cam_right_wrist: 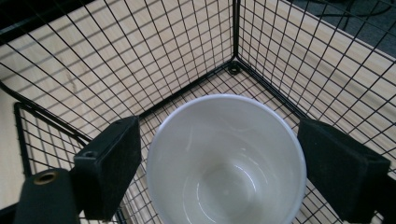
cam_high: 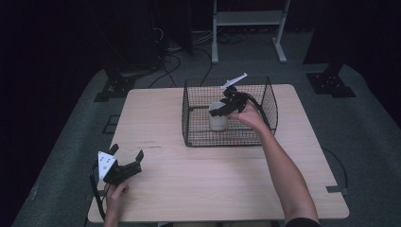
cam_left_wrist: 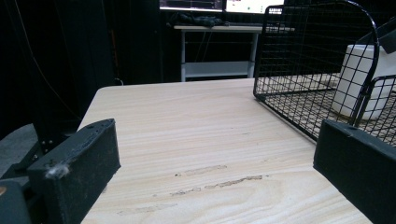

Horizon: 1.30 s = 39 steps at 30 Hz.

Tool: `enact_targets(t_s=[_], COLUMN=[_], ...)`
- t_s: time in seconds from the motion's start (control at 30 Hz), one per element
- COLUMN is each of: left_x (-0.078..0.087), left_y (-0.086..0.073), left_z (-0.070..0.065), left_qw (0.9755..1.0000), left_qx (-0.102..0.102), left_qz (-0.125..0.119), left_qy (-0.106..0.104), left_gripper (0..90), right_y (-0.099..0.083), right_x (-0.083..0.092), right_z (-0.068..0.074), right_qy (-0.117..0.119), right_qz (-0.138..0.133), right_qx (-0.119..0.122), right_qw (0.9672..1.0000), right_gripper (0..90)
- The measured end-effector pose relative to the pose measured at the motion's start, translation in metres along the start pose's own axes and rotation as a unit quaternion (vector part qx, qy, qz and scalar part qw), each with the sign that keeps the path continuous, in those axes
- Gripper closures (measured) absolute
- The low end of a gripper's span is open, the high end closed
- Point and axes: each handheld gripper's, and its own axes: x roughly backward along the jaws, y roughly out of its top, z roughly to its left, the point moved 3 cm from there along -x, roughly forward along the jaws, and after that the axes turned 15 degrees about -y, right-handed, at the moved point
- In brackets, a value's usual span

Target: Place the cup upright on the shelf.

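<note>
left gripper [cam_high: 126,158]: parked near the tabletop's front-left corner, jaws spread, nothing between them.
tabletop [cam_high: 213,179]: bare wood between the left gripper and the basket.
wire basket [cam_high: 189,118]: sits toward the tabletop's far edge, right of centre.
white cup [cam_high: 217,117]: upright on the basket floor, toward its left wall.
right gripper [cam_right_wrist: 219,158]: over the cup mouth, a jaw on either side of the rim, slight gaps showing, so not clamping.
step: looks like release after placing.
tip: open wider, lift straight up, keep jaws clear of rim and mesh so the cup doesn't tip.
</note>
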Motion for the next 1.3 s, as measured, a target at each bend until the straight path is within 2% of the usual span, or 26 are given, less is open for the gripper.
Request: enact_targets(t_s=[0.13, 0.43, 0.8, 1.0, 1.3], left_x=[0.0, 0.0, 0.0, 0.0, 0.0], left_y=[0.0, 0.0, 0.0, 0.0, 0.0], left_z=[0.0, 0.0, -0.002, -0.001, -0.001], left_qw=[1.0, 1.0, 1.0, 1.0, 1.0], left_qx=[0.0, -0.001, -0.005, -0.003, -0.004], left_qz=[0.0, 0.001, 0.004, 0.004, 0.004], left_qy=[0.0, 0.0, 0.0, 0.0, 0.0], left_gripper=[0.0, 0.0, 0.0, 0.0, 0.0], right_y=[0.002, 0.005, 0.004, 0.002, -0.004], right_x=[0.005, 0.024, 0.057, 0.073, 0.085], right_z=[-0.002, -0.005, -0.001, 0.003, 0.001], right_qy=[-0.005, 0.004, 0.013, 0.013, 0.017], right_qz=[-0.013, -0.048, -0.082, -0.088, -0.093], right_qx=[-0.003, -0.028, -0.031, -0.021, -0.024], right_qw=[0.9999, 0.9984, 0.9961, 0.9958, 0.9952], right_gripper=[12.8, 12.5, 12.5, 12.6, 12.7])
